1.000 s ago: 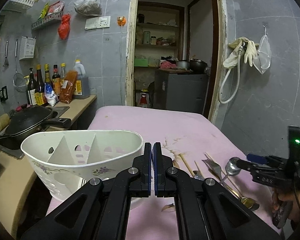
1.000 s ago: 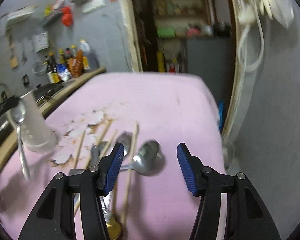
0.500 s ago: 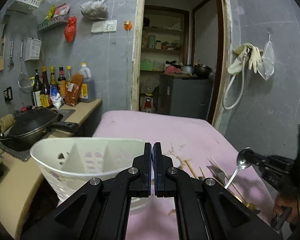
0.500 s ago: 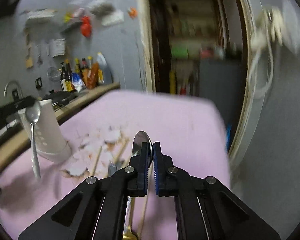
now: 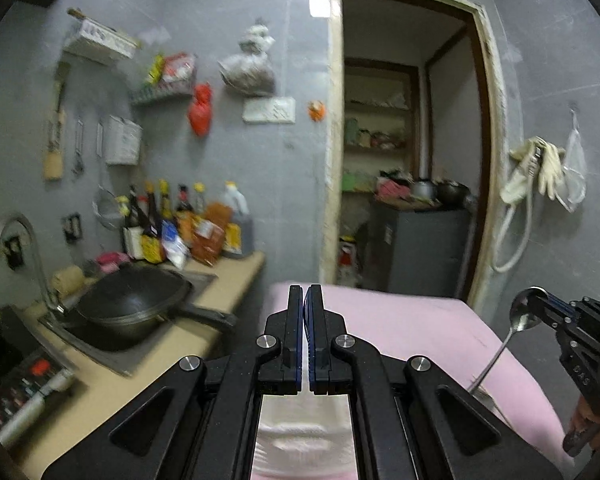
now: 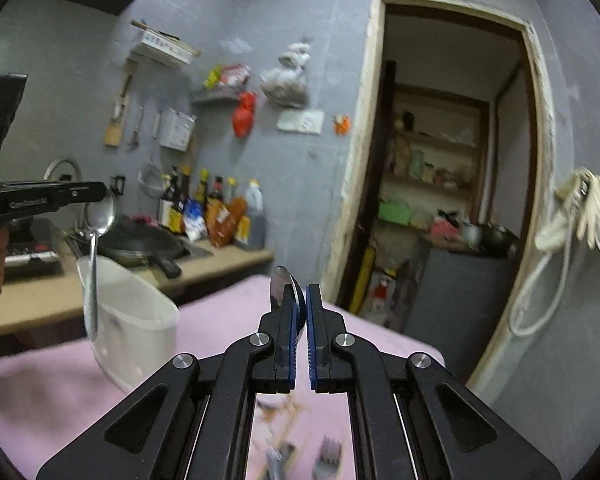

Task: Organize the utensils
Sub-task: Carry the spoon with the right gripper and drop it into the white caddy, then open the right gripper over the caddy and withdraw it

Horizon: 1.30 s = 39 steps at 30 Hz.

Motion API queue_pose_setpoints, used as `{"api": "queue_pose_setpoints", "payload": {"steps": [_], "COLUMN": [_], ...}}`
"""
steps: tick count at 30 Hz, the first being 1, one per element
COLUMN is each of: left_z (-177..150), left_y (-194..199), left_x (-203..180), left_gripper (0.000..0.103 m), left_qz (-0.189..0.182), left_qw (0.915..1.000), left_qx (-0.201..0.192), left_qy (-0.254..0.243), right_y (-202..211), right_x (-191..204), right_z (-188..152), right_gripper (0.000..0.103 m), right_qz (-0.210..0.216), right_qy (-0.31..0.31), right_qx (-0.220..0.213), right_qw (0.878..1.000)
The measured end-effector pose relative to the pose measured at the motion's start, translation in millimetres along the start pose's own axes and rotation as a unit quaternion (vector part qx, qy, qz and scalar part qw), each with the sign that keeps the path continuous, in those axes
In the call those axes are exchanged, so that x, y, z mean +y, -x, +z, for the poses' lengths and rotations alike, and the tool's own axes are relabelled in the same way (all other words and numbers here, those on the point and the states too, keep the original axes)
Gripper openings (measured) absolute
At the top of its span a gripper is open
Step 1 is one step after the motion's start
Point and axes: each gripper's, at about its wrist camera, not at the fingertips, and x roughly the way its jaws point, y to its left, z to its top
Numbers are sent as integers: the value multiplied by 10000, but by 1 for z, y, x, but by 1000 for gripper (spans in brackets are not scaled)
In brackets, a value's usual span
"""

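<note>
My right gripper is shut on a steel spoon; its bowl sticks up between the pads. It also shows at the right of the left wrist view, with that spoon hanging handle down. My left gripper is shut; the right wrist view shows it holding another steel spoon by the bowl, handle hanging over the white utensil basket. In the left wrist view that spoon is hidden. Forks lie blurred on the pink tablecloth below.
A beige counter with a black wok, sink tap and sauce bottles runs along the left wall. An open doorway to a pantry is behind the table. A hose and gloves hang on the right wall.
Both grippers have risen and tilted up, so the table has dropped low in both views. The right gripper went from open over the spoon to shut on it and lifted it.
</note>
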Motion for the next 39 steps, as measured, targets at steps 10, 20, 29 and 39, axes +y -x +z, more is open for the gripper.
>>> {"api": "queue_pose_setpoints", "payload": {"steps": [10, 20, 29, 39], "left_z": [15, -14, -47, -62], "left_y": [-5, -35, -60, -68], "left_x": [53, 66, 56, 52], "left_gripper": [1, 1, 1, 3], "left_qz": [999, 1223, 1102, 267], "left_qw": [9942, 9912, 9915, 9967], "left_qx": [-315, -129, 193, 721], "left_qy": [-241, -482, -667, -264], "right_y": [-27, -50, -76, -85], "right_x": [48, 90, 102, 97], "right_z": [49, 53, 20, 0], "right_gripper": [2, 2, 2, 6], "right_qz": [327, -130, 181, 969], "right_qy": [405, 1303, 1260, 622], "right_qx": [-587, -714, -193, 387], "right_qw": [9969, 9888, 9917, 9926]}}
